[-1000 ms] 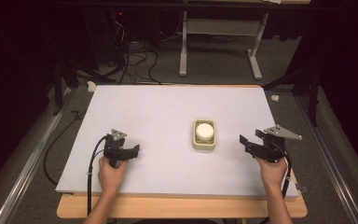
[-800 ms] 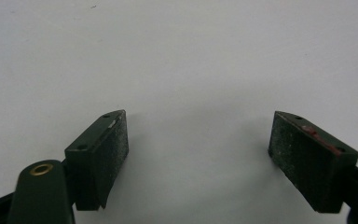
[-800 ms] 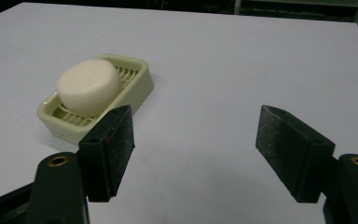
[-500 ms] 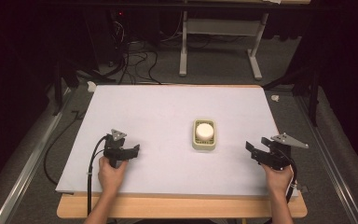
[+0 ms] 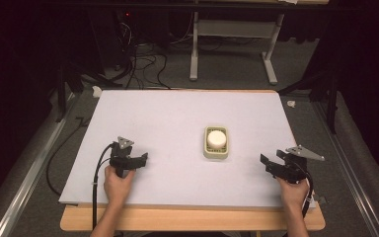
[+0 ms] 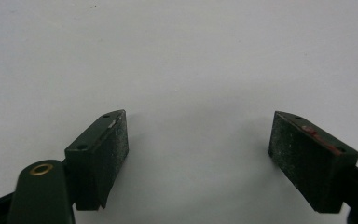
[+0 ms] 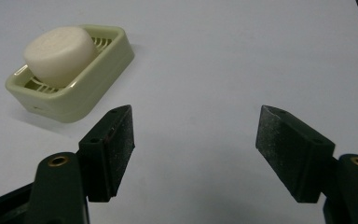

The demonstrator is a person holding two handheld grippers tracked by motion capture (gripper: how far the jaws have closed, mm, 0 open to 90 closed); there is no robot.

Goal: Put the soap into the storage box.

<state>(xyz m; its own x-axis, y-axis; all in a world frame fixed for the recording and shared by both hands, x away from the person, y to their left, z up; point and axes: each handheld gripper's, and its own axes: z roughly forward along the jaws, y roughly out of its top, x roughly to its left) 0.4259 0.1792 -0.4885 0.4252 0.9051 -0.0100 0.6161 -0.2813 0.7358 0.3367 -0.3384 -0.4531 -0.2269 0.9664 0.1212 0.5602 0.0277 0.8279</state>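
A round white soap (image 5: 216, 138) lies in a pale green soap dish (image 5: 216, 152) right of the white mat's middle. In the right gripper view the soap (image 7: 58, 53) and its dish (image 7: 81, 100) lie ahead, to the upper left of the jaws. My right gripper (image 5: 267, 166) sits low over the mat's right front corner, pointing left toward the dish; its jaws stand apart with nothing between them (image 7: 196, 135). My left gripper (image 5: 142, 158) rests at the mat's left front. It is open (image 6: 198, 135) over bare mat.
The white mat (image 5: 177, 113) covers a wooden table whose front edge (image 5: 192, 219) shows below it. Cables (image 5: 143, 59) and a table frame (image 5: 232, 44) stand on the dark floor beyond. A small white piece (image 5: 96, 91) lies off the far left corner.
My right gripper has sunk toward the mat and drifted toward the near right corner. The left gripper, soap and dish have stayed where they were.
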